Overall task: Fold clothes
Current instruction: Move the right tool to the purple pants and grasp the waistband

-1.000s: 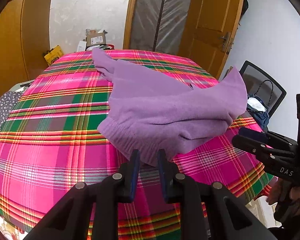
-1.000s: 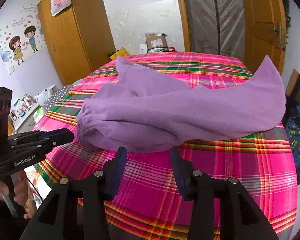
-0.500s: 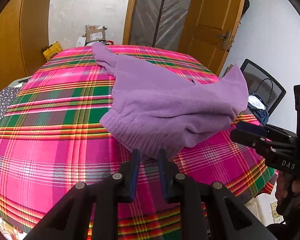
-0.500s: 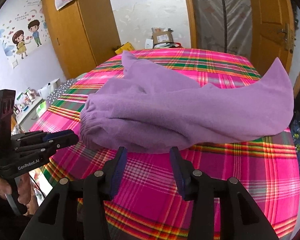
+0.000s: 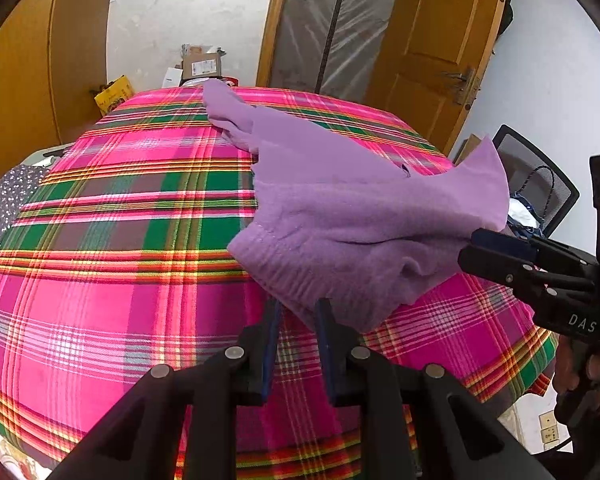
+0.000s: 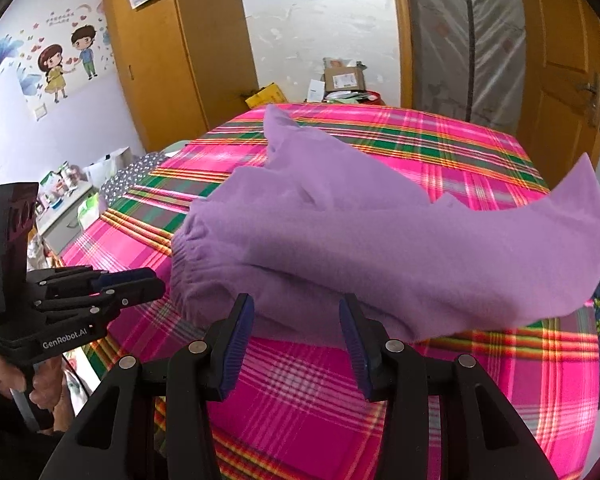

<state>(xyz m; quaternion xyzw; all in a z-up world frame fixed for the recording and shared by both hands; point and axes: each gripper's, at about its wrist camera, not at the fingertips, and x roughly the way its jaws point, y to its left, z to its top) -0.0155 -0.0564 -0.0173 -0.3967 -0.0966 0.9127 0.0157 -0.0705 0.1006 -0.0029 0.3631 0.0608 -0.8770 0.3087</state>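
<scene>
Purple sweater, mid-frame on plaid-covered desk: lying bunched, awaiting folding. Left tool and right tool are hovering at its near edge, both released, grasping nothing.

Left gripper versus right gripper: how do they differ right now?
The left gripper has a narrow gap and sits at the purple garment's ribbed corner; the right gripper gapes wider at its long near edge. Both are open, point down at the plaid cloth, and hold nothing.
</scene>
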